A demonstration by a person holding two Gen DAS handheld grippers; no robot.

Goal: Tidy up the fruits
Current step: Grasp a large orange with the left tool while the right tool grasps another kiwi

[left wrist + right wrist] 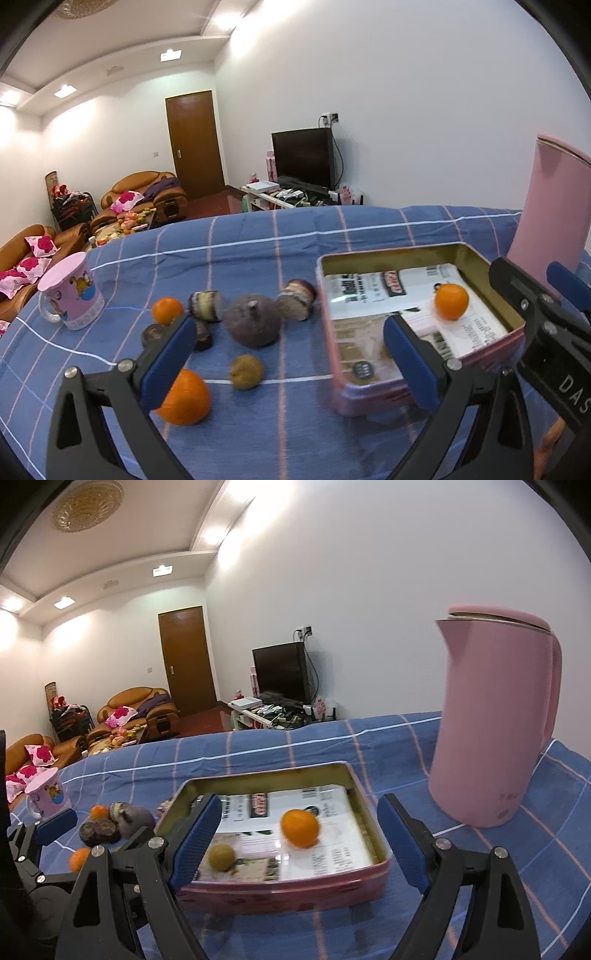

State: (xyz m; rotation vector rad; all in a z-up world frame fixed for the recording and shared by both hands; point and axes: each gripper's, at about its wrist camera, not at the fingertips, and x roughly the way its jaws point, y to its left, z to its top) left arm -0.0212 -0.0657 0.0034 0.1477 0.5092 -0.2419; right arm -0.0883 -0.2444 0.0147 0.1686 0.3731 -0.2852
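1. While both grippers hang over the blue checked cloth (258, 240), the left gripper (288, 325) has its jaws spread wide with nothing gripped. The same goes for the right gripper (299, 801).
2. One pink tin (369, 398), lid off and lined with printed paper, sits right of centre in the left view and at centre in the right view.
3. There are three oranges. One orange (450, 301) lies in the tin, toward its right side. A small orange (168, 310) and a big orange (184, 397) lie on the cloth at lower left.
4. One whole dark purple fruit (253, 319) sits on the cloth at centre, left of the tin. Four dark pieces (205, 304) lie around it.
5. One brownish fruit (246, 371) is on the cloth below the purple one.
6. In the right view, a yellowish fruit (221, 856) appears inside the tin at lower left. I cannot tell whether it is the same one.
7. One pink mug (70, 295) stands at far left.
8. One pink kettle (491, 720) stands upright at right, behind the tin.
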